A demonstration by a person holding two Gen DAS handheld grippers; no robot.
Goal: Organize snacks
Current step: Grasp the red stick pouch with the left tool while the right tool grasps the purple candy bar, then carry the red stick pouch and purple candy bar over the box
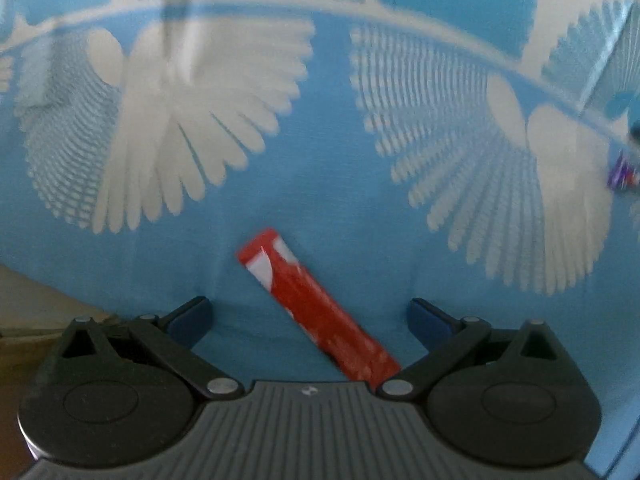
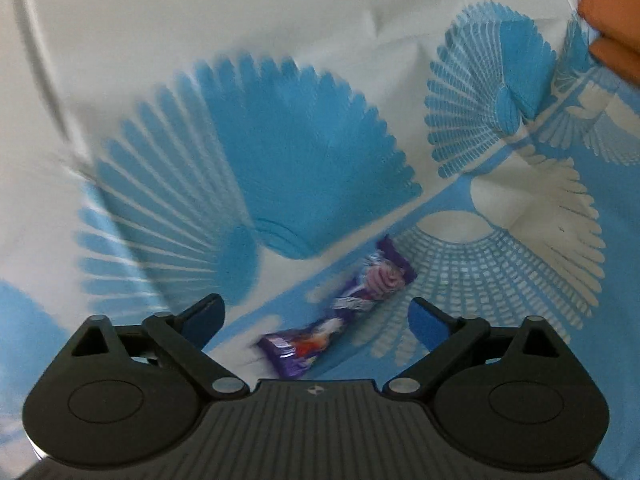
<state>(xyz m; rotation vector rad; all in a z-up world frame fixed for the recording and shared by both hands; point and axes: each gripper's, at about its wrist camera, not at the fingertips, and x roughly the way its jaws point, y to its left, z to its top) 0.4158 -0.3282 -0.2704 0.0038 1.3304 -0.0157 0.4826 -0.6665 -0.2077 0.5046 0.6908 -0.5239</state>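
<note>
A long red and white snack bar (image 1: 316,308) lies on the blue and white patterned cloth (image 1: 328,184), slanting from upper left to lower right. My left gripper (image 1: 310,322) is open, its blue fingertips on either side of the bar, not touching it. A purple snack wrapper (image 2: 340,308) lies on the same cloth (image 2: 280,128) in the right wrist view. My right gripper (image 2: 318,318) is open with its fingertips straddling the wrapper, apart from it. The purple wrapper also shows at the far right of the left wrist view (image 1: 620,174).
The cloth is wrinkled with raised folds at the upper right of the right wrist view. An orange-brown object (image 2: 616,20) sits at that view's top right corner. A tan surface edge (image 1: 36,308) shows at the left of the left wrist view.
</note>
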